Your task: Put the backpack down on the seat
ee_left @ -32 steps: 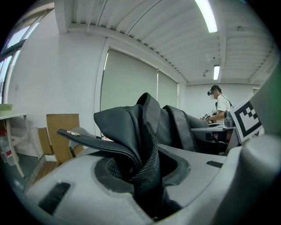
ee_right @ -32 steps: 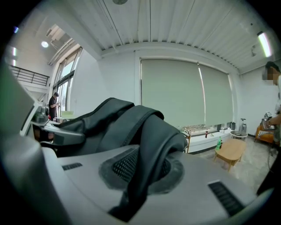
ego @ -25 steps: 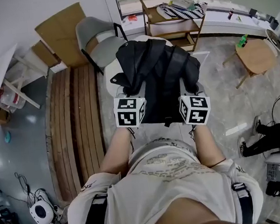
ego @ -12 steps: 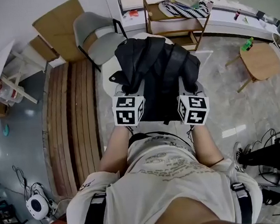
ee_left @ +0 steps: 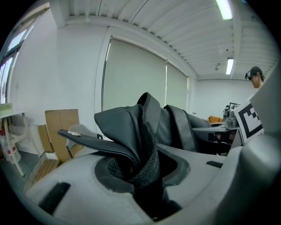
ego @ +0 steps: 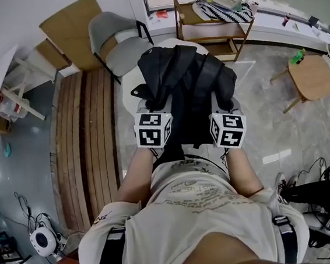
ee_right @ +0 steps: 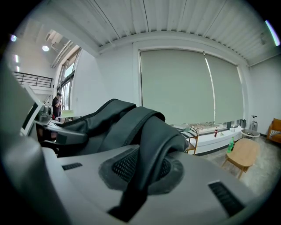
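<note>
A black backpack (ego: 187,88) hangs crumpled between my two grippers, over a white rounded seat (ego: 130,91). My left gripper (ego: 149,109) is shut on a bunched fold of its fabric and webbing (ee_left: 142,167); the bag (ee_left: 131,127) rises in front of the jaws. My right gripper (ego: 223,105) is shut on a padded shoulder strap (ee_right: 151,145), which runs down between its pads. Both marker cubes sit close to the person's chest. Whether the bag's underside touches the seat is hidden.
A grey chair (ego: 118,45) stands just behind the white seat, with cardboard (ego: 78,29) beside it. A slatted wooden platform (ego: 90,142) runs along the left. A wooden shelf unit (ego: 213,29) is behind, and a round wooden table (ego: 314,77) stands at right.
Both grippers keep their hold on the backpack at nearly the same spot. The head view has shifted a little, so the room has slid slightly.
</note>
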